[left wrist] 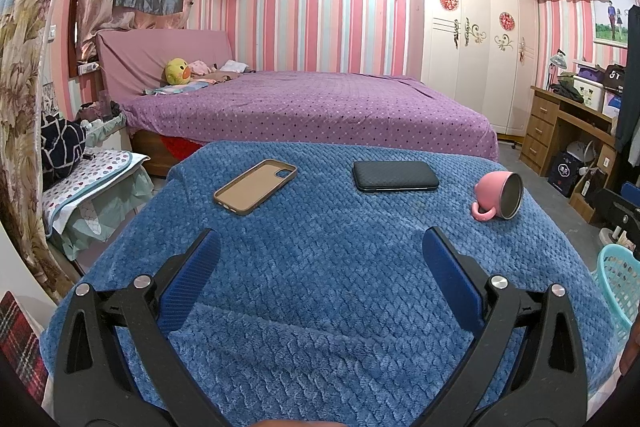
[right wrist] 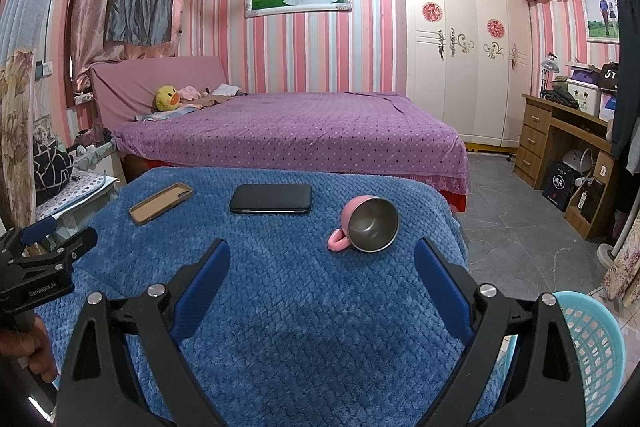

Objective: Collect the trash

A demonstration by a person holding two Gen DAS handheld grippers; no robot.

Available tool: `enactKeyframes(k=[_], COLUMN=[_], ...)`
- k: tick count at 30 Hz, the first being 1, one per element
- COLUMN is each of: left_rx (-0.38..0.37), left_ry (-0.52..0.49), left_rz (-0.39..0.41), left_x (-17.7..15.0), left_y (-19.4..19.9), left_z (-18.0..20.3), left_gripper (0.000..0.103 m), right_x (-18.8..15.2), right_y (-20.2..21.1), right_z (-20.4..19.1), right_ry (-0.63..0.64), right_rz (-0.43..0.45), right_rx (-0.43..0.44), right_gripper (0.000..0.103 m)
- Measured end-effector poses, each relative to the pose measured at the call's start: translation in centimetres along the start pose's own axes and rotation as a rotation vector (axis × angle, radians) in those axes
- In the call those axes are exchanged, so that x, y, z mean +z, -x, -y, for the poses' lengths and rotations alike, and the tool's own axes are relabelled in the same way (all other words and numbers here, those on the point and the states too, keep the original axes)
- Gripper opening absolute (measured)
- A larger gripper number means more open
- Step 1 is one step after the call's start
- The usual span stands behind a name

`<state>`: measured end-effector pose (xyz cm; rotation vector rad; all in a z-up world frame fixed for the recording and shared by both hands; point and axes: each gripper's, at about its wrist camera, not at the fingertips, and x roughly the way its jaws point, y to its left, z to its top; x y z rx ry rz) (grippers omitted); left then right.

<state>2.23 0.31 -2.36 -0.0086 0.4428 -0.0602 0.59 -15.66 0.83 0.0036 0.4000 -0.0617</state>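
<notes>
Blue quilted fleece covers the tabletop [left wrist: 320, 287] in front of me, and three things lie along its far side. Going from the left, I see a tan phone case [left wrist: 256, 186] lying hollow side up, then a black phone [left wrist: 395, 176] lying flat, well apart from the case, then a pink mug [left wrist: 500, 195] tipped on its side near the right edge, steel inside facing me in the right wrist view, handle down on the fleece. My left hand-held gripper [left wrist: 320, 247] hangs above the near part of the cloth, its blue pads wide apart with nothing between them. My right hand-held gripper [right wrist: 322, 255] is likewise spread and empty, with the mug just beyond its fingertips. At the far right, beside the tabletop, stands a turquoise lattice basket [right wrist: 596, 347]. Behind all this is a bed [left wrist: 312, 103] with a purple dotted cover.
</notes>
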Motion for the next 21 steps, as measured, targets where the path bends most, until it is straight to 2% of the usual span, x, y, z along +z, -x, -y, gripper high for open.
enactKeyframes(k=[21], left_rx=[0.015], left_ry=[0.021], left_rz=[0.006], left_x=[0.09], left_y=[0.43], left_z=[0.08], left_gripper=[0.098], right_x=[-0.17], right_y=[0.0], right_z=[0.17], right_ry=[-0.002], right_rz=[-0.002], right_rx=[0.006], right_gripper=[0.091])
